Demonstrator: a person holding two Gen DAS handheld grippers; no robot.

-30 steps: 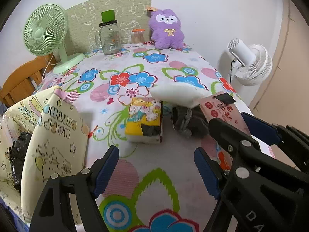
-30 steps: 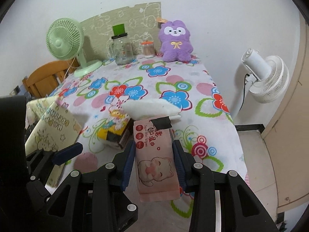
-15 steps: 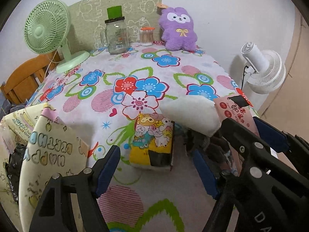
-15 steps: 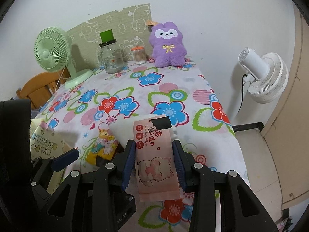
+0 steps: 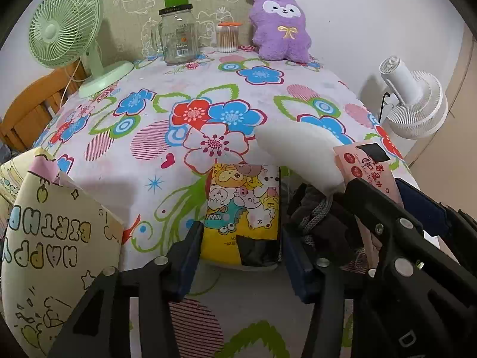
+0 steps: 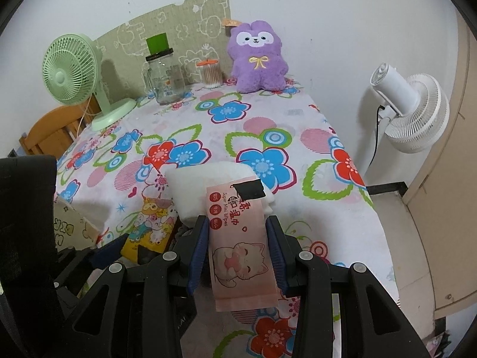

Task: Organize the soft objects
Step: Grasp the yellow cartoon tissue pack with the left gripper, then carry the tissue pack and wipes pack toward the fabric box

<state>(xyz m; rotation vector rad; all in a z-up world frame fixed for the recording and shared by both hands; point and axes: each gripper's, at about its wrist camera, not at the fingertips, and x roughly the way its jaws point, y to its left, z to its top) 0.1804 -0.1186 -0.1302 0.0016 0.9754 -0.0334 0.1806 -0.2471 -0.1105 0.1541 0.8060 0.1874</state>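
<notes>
The yellow tissue pack (image 5: 243, 211) lies flat on the floral worktop (image 5: 190, 95), its near end between the blue pads of the left gripper (image 5: 238, 256), at twelve o'clock from the gripper's body. The jaws are closing on it; the left pad stands against the pack's edge, while a narrow gap shows at the right pad, so it is not yet clamped. This gripper points steeply down at the worktop's near part.

The right gripper (image 6: 237, 249) is clamped on the pink wipes pack (image 6: 238, 238), which stands up out of the jaws toward twelve o'clock, with black tape at its far end. It tilts down less steeply and sits at three o'clock from the left gripper, close beside it.

A white soft pad (image 5: 298, 155) lies at one o'clock from the tissue pack, above a dark knitted bundle (image 5: 316, 211). A cream birthday bag (image 5: 53, 232) stands at nine o'clock. A purple plush (image 5: 280, 26) sits at the far edge, well apart from both grippers.
</notes>
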